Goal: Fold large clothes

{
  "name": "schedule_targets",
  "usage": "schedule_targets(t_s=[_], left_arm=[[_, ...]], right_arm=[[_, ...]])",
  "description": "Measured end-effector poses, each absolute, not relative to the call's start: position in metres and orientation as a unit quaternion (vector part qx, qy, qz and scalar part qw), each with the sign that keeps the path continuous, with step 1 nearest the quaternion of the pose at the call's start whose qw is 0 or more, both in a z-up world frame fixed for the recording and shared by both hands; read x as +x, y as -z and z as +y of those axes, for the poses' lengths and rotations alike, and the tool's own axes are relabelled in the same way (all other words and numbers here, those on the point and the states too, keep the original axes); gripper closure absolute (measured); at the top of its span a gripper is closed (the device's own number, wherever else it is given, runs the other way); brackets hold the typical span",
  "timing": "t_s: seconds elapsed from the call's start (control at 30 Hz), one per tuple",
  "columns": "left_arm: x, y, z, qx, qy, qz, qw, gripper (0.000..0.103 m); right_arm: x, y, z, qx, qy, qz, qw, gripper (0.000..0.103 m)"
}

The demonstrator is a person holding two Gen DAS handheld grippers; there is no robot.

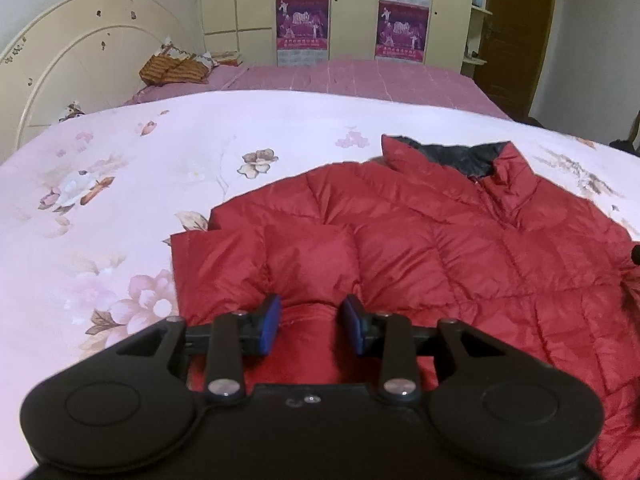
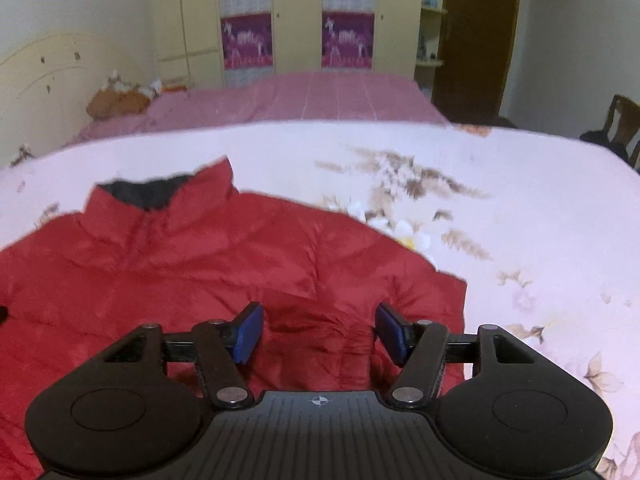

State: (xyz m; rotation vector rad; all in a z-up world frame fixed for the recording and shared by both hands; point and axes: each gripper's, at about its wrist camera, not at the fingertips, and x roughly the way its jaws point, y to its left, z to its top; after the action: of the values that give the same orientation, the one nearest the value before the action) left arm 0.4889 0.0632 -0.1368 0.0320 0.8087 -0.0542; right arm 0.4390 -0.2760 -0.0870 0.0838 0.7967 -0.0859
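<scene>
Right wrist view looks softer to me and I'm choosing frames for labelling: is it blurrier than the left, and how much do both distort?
Right wrist view: red jacket smeared, quilting barely readable. Left wrist view: stitching crisp. Both: fisheye bows the bedspread edge, corners vignetted.

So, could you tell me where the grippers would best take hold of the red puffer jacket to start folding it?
Probably at the two near corners of the red puffer jacket: it lies flat, collar away. The left gripper and right gripper, jaws apart, already hang over that hem, so come from the near side and pinch the edge.
</scene>
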Motion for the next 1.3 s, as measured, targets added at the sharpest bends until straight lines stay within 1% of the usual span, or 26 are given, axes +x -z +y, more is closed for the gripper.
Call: schedule_targets(t_s=[0.1,0.2,0.27,0.37,0.6,0.8,0.9,0.97,1.03,1.13,1.3], left_arm=[[0.479,0.127,0.062,0.011,0.033,0.382,0.924,0.068],[0.464,0.116,0.057,0.012,0.046,0.371,0.928,0.064],[0.456,0.112,0.053,0.011,0.055,0.366,0.929,0.059],[0.443,0.112,0.046,0.02,0.069,0.367,0.928,0.054],[0.422,0.127,0.046,0.026,0.073,0.384,0.92,0.052],[0.429,0.144,0.05,0.02,0.071,0.406,0.911,0.049],[0.432,0.147,0.051,0.018,0.069,0.41,0.909,0.049],[0.431,0.148,0.05,0.022,0.07,0.409,0.91,0.049],[0.43,0.149,0.049,0.025,0.071,0.409,0.91,0.049],[0.431,0.147,0.049,0.027,0.071,0.41,0.909,0.049],[0.429,0.146,0.046,0.033,0.068,0.405,0.911,0.049]], right_arm=[[0.432,0.077,-0.267,0.035,0.031,0.376,0.925,0.041],[0.422,0.073,-0.255,0.02,0.02,0.37,0.929,0.041],[0.416,0.073,-0.248,0.012,0.013,0.371,0.928,0.041],[0.409,0.078,-0.24,0.004,0.007,0.377,0.926,0.041],[0.392,0.093,-0.237,-0.013,0.004,0.392,0.92,0.041],[0.389,0.12,-0.251,-0.049,0.041,0.421,0.905,0.041],[0.388,0.125,-0.263,-0.018,0.043,0.429,0.902,0.041],[0.389,0.128,-0.262,-0.028,0.042,0.43,0.902,0.041],[0.389,0.132,-0.267,-0.012,0.041,0.432,0.901,0.041],[0.388,0.124,-0.279,0.035,0.044,0.433,0.9,0.041],[0.378,0.107,-0.287,0.049,0.051,0.411,0.909,0.041]])
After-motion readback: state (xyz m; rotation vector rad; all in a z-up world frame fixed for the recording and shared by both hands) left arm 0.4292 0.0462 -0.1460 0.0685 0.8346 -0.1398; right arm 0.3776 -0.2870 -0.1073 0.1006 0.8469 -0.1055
